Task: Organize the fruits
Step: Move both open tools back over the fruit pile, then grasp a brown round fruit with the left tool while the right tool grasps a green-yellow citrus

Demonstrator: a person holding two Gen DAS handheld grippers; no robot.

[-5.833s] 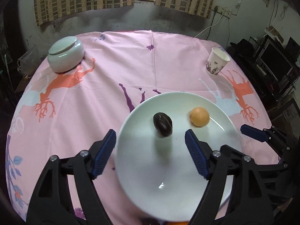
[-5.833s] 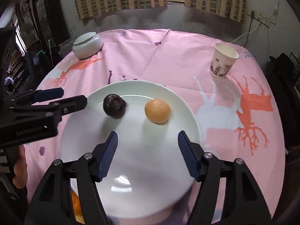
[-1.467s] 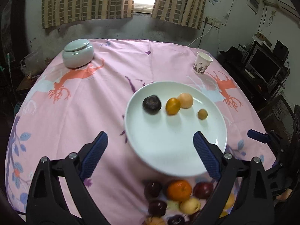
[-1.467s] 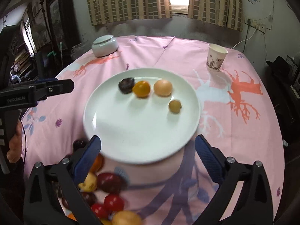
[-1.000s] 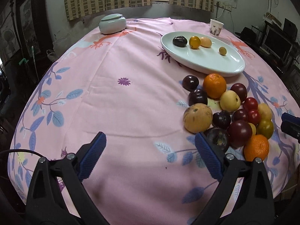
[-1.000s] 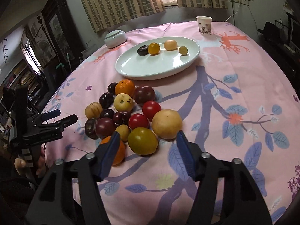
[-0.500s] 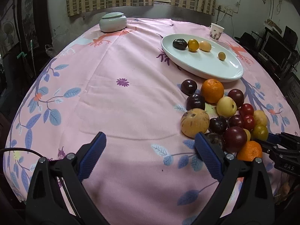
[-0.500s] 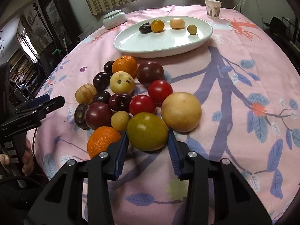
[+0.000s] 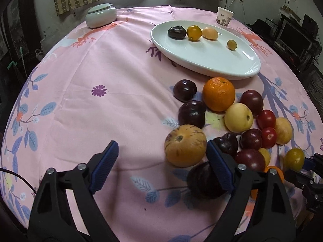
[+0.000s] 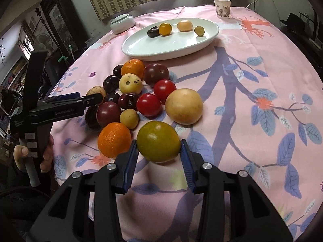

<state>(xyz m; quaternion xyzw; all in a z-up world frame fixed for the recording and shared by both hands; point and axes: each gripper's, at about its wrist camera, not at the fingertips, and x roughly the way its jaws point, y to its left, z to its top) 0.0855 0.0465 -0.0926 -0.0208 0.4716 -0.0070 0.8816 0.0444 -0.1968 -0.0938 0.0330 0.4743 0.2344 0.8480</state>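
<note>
Right tool (image 10: 159, 153): clenched on green fruit (image 10: 158, 141), near bench's near edge.
Left tool (image 9: 161, 165): jaws closing, nothing gripped; tan fruit (image 9: 184, 145) between them.
Plate (image 10: 141, 50): far side, four fruits.

The pink tablecloth (image 9: 84, 84) is matt printed cloth, faintly creased. At twelve o'clock the white plate (image 10: 181, 48) looks like glossy glazed ceramic. The green-yellow fruit (image 10: 158, 141) is smooth and shiny; the orange (image 10: 114, 140) at its nine o'clock is dimpled.
</note>
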